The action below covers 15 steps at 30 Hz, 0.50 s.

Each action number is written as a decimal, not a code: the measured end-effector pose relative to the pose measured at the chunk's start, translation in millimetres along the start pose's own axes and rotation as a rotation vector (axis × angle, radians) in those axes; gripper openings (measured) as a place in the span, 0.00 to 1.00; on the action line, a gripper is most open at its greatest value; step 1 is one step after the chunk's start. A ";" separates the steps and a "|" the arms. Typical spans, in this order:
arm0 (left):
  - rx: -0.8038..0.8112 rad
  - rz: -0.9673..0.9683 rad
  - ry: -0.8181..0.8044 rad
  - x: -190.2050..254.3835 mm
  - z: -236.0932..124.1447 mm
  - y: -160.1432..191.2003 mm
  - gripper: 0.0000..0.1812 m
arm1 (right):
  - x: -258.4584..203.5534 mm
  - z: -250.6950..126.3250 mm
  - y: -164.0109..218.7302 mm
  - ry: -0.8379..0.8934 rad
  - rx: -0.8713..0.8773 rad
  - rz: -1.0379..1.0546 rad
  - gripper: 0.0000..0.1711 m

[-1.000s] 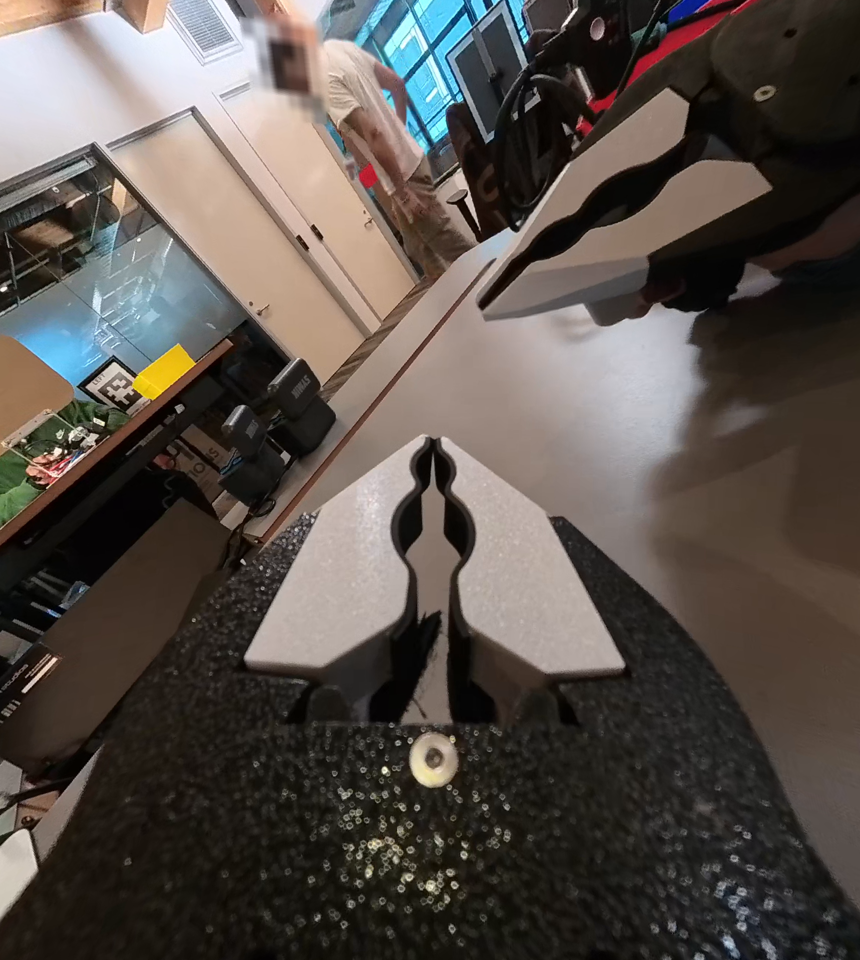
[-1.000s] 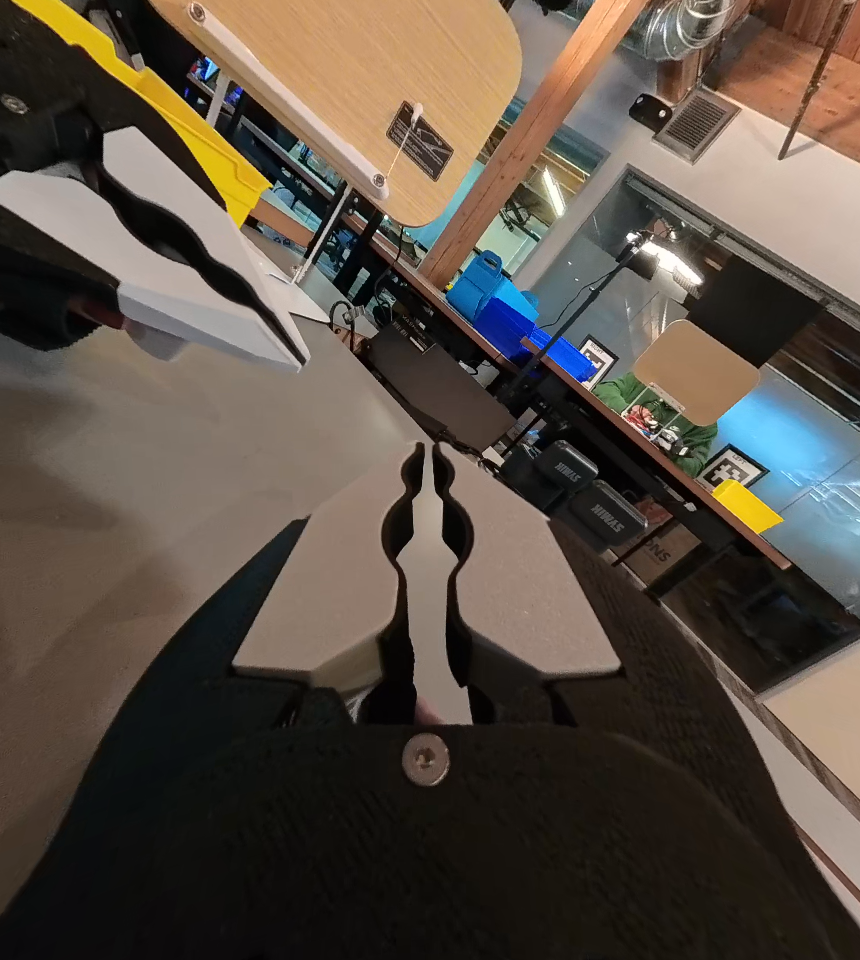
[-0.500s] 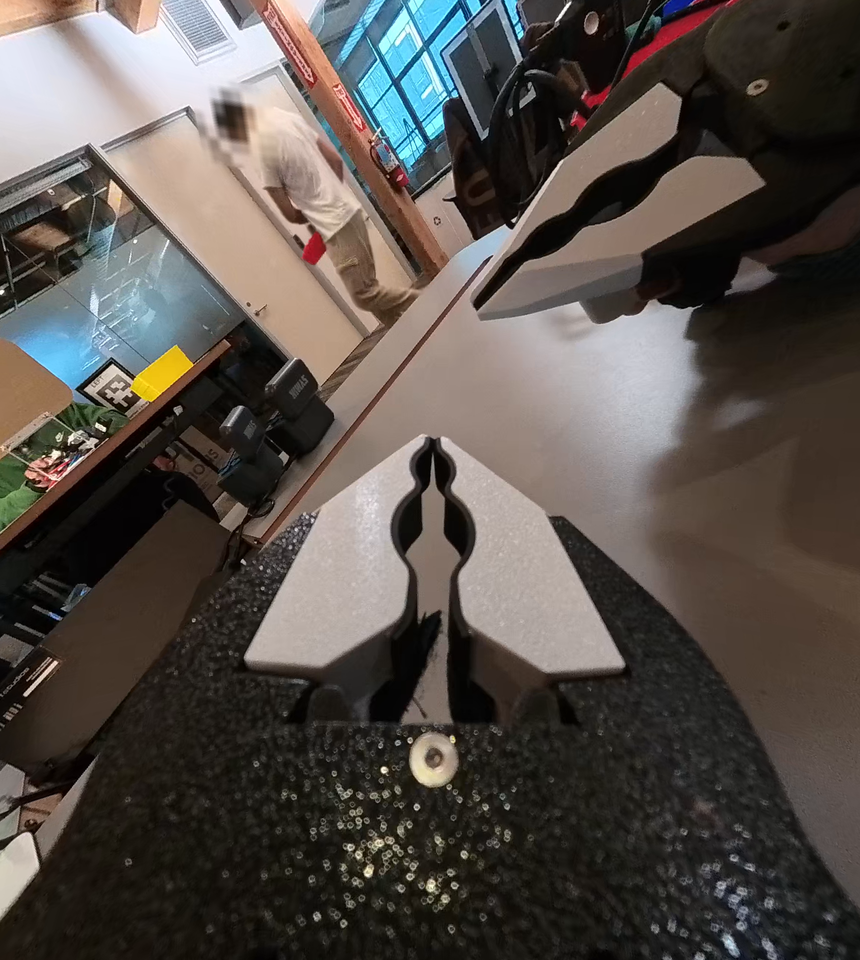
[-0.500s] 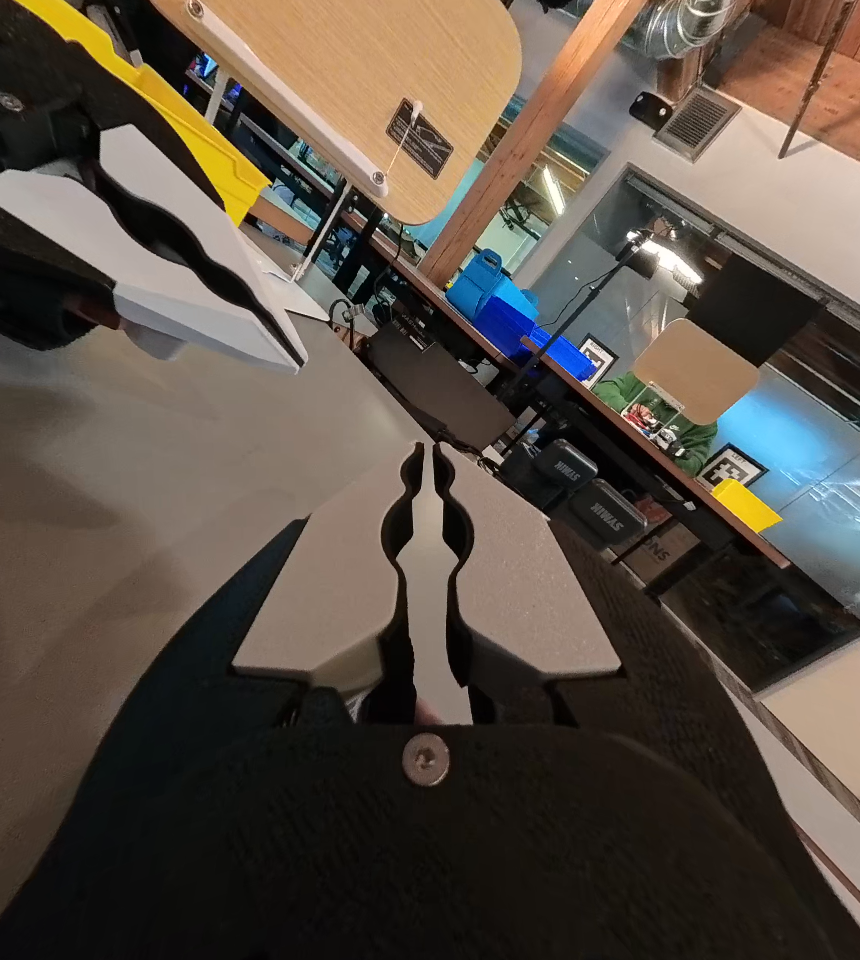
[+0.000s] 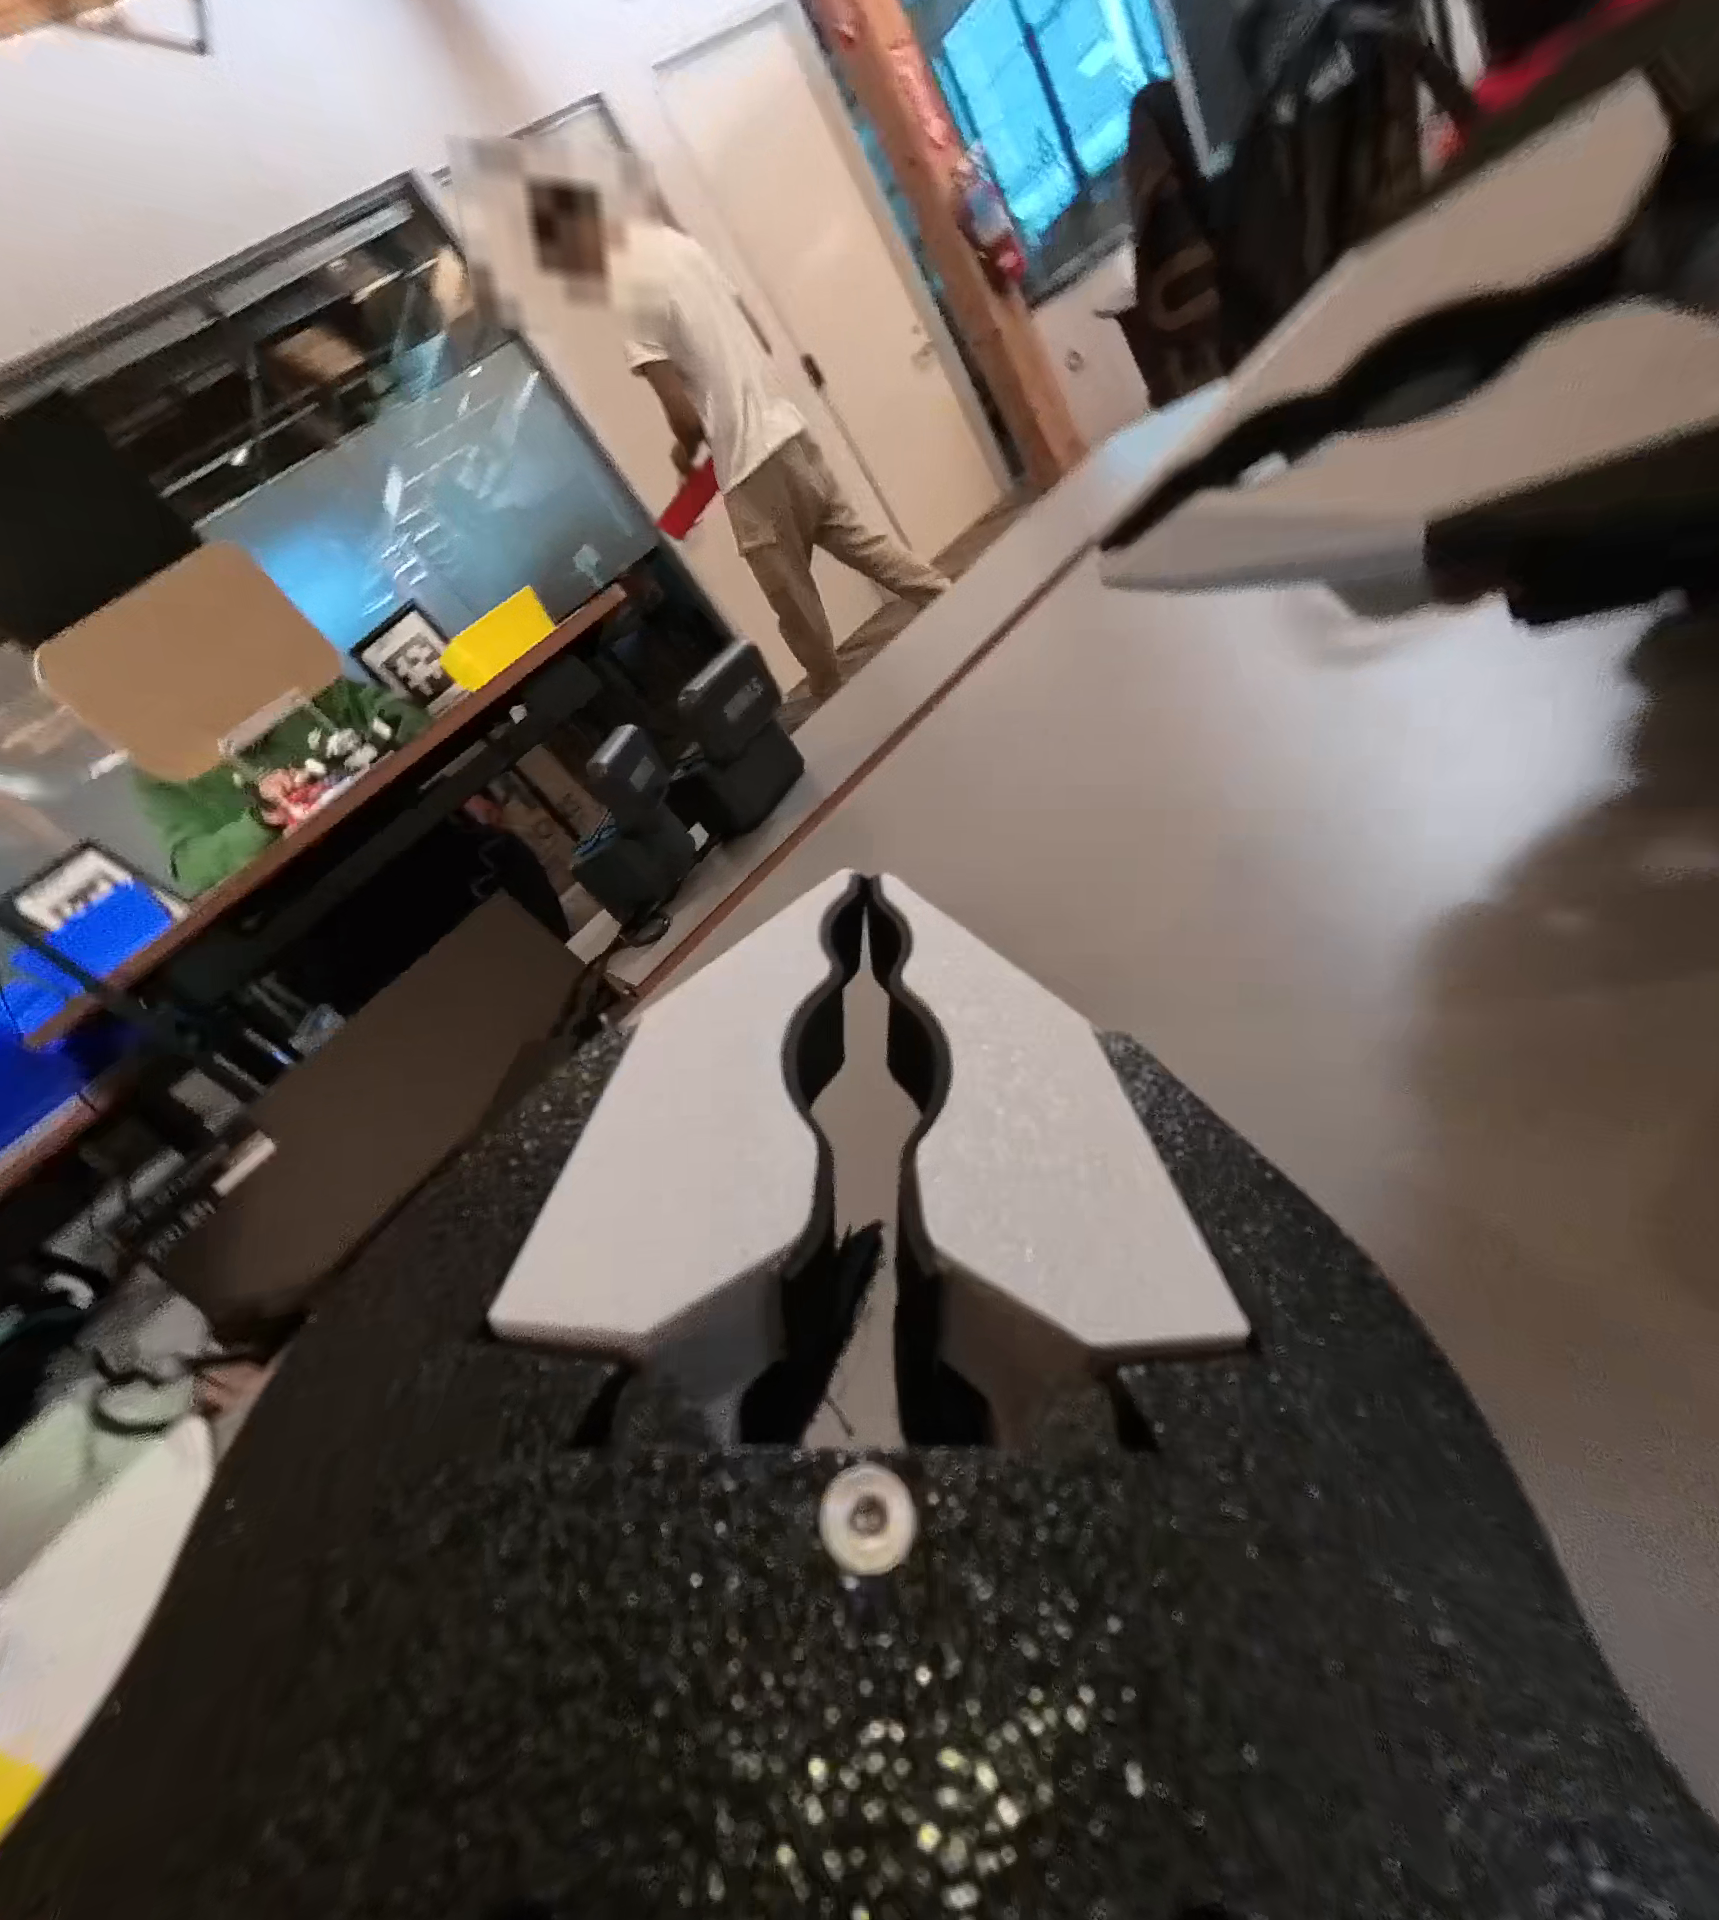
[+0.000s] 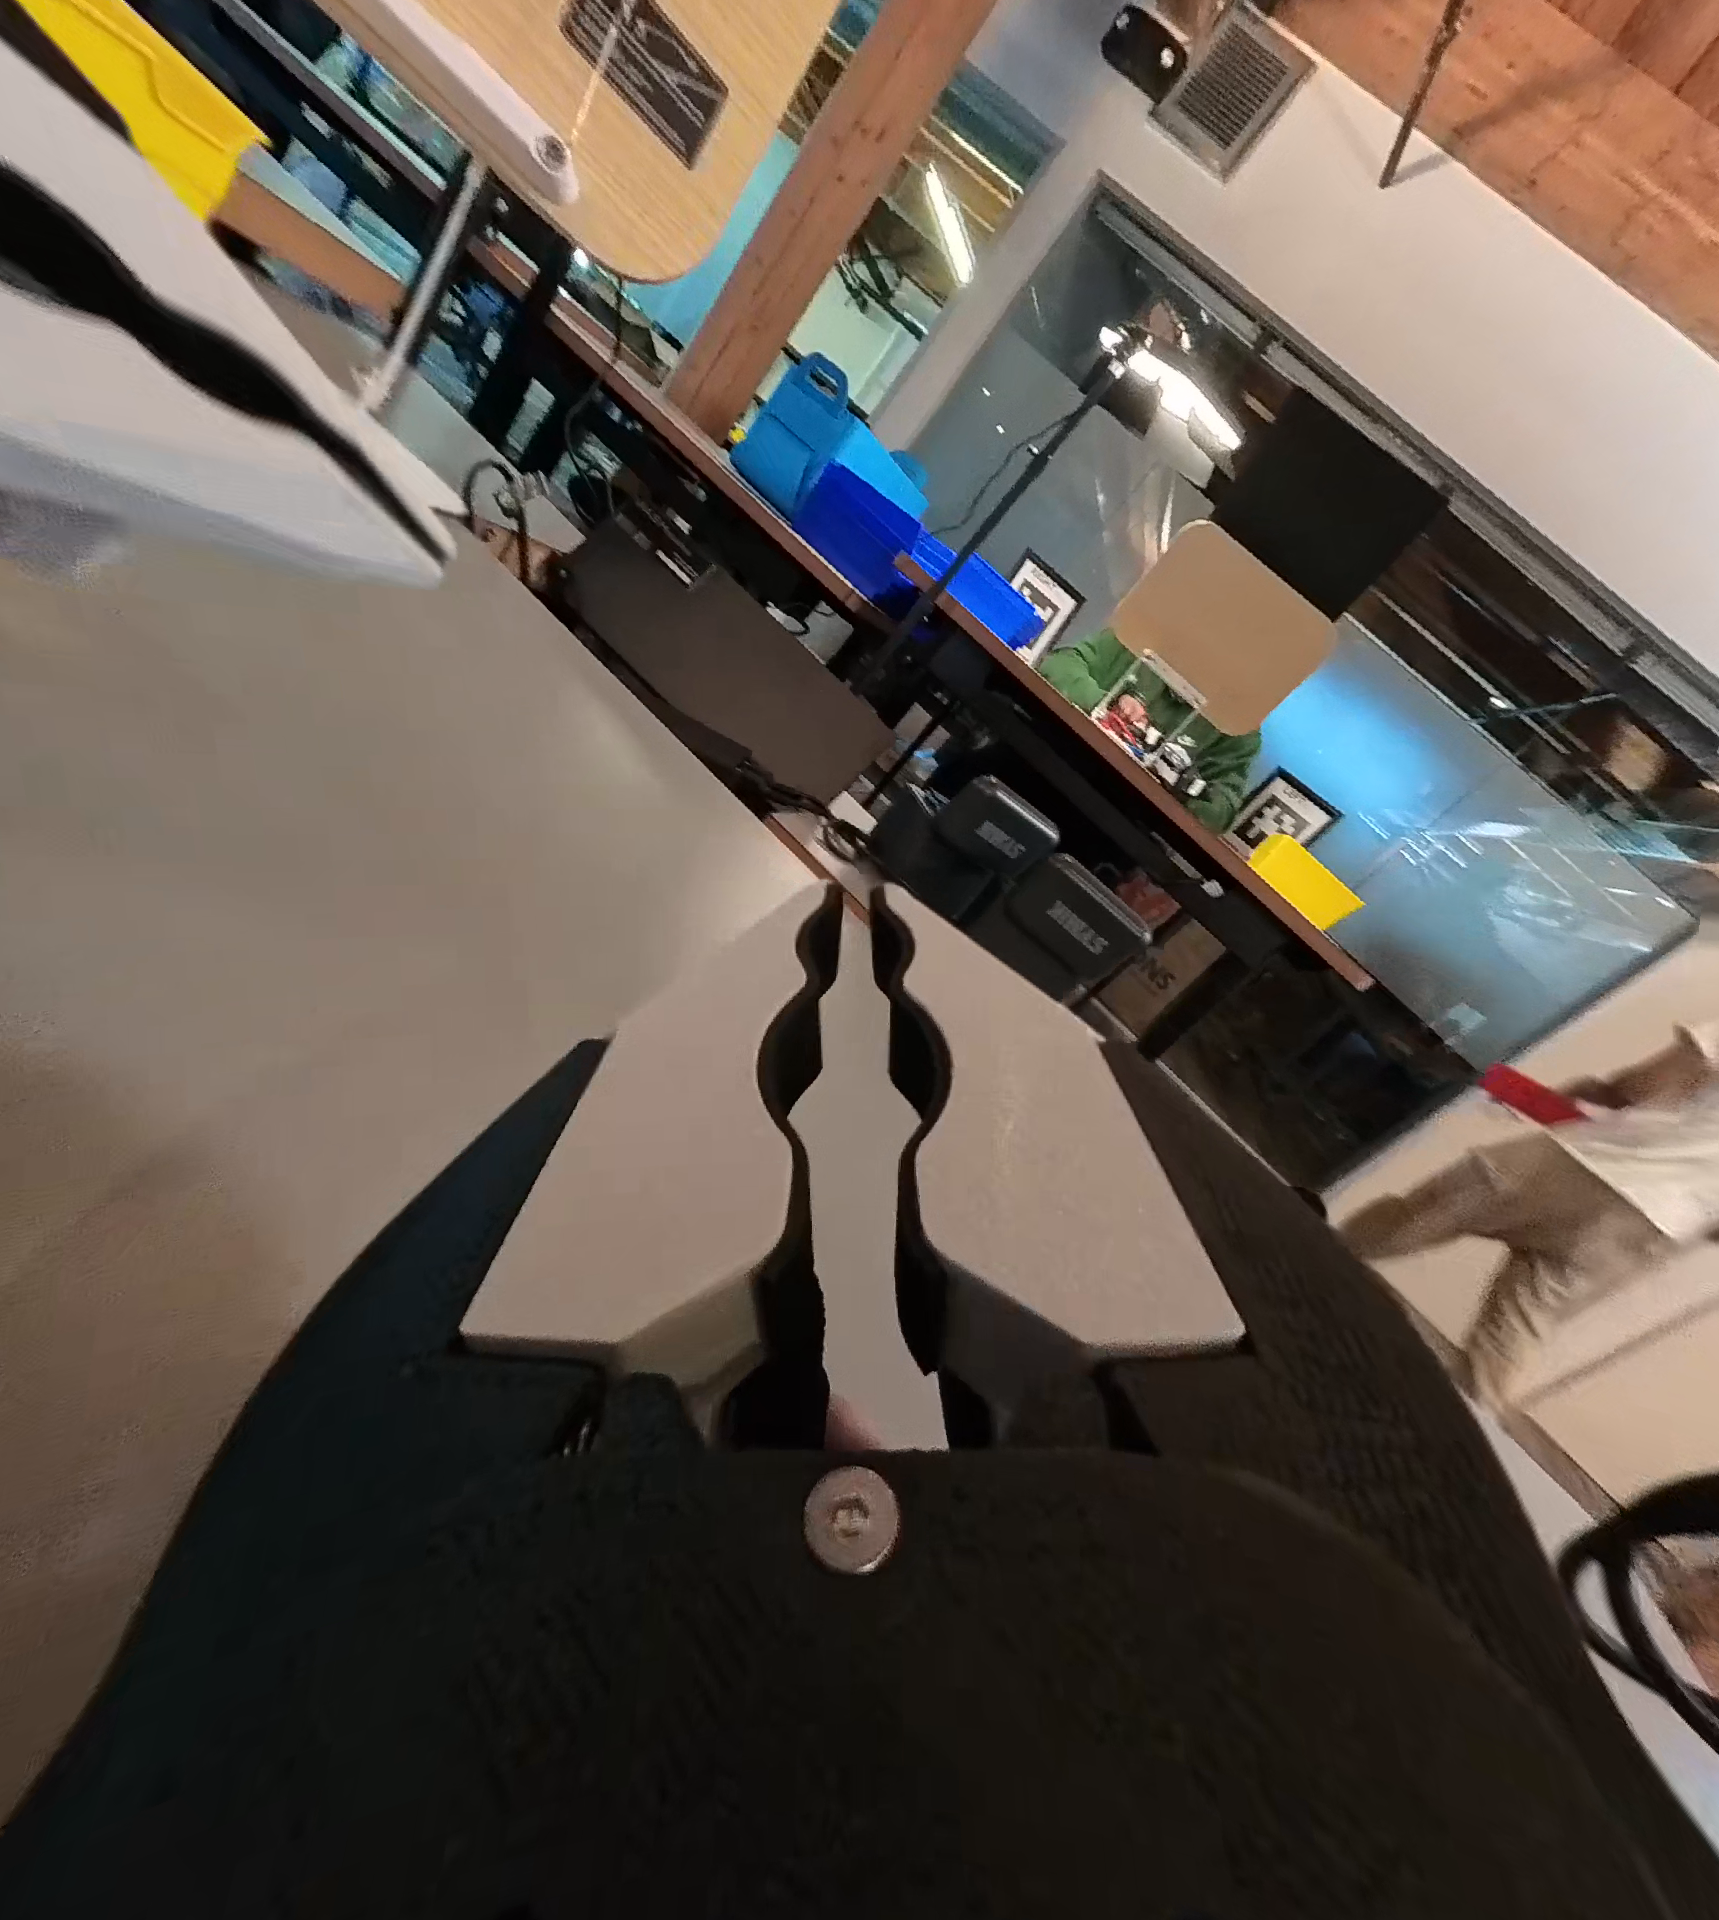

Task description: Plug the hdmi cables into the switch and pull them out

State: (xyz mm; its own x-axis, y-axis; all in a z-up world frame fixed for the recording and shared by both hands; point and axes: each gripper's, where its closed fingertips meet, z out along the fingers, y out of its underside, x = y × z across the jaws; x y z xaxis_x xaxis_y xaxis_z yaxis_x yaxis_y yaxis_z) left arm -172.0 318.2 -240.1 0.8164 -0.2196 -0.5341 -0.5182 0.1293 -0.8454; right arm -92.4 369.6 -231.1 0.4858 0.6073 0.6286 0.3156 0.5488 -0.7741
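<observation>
Nearest, filling the bottom of the left wrist view, the left claw (image 5: 865, 883): black speckled body, pale grey wavy-edged fingers (image 5: 699, 1132) pressed together at the tips, gripping nothing. Same story low in the right wrist view for the right claw (image 6: 855, 894): grey fingers nearly together, a thin slit showing between the tips, nothing held. Beneath both, a plain grey matte desk (image 5: 1198, 831), bare wherever it shows. At the lower right edge of the right wrist view, a loop of black cable (image 6: 1665, 1621), partly cut off by the frame; impossible to tell whether it is one of the hdmi cables. No switch visible in either view, so the task's things sit outside these frames or nearly so. Farther out, each claw showing in the other's view, blurred, near an upper corner. Beyond the desk edge, dark equipment cases (image 6: 1021, 862) on the floor, a long brown-topped workbench (image 5: 335, 821) with a yellow bin (image 5: 496, 649) and blue boxes (image 6: 834, 468), then a glass wall and a person (image 5: 730, 416) walking by a door. Risks from here, as a judgement: with both views tilted and smeared and aimed off the desk, a reach toward the cable could miss or snag the loop; closing on the cord rather than the plug would make insertion awkward.
</observation>
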 end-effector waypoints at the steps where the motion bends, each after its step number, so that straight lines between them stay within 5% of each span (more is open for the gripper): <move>1: 0.013 -0.053 -0.020 -0.3 -3.2 -5.1 0.00 | 1.9 -1.8 1.5 0.017 -0.015 -0.011 0.02; 7: 0.045 0.017 -0.100 20.4 -29.2 -31.1 0.00 | 6.0 -34.1 -4.4 0.082 -0.039 0.053 0.02; 15: 0.070 -0.118 -0.142 35.3 -78.7 -48.4 0.00 | -19.1 -126.0 -46.8 0.014 0.076 0.036 0.03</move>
State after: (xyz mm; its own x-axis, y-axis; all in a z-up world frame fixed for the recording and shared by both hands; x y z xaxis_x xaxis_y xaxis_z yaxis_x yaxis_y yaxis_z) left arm -138.1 228.1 -217.3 0.9009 -0.0992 -0.4225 -0.4016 0.1785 -0.8983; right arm -13.8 259.9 -216.3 0.5074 0.6198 0.5987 0.2347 0.5691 -0.7880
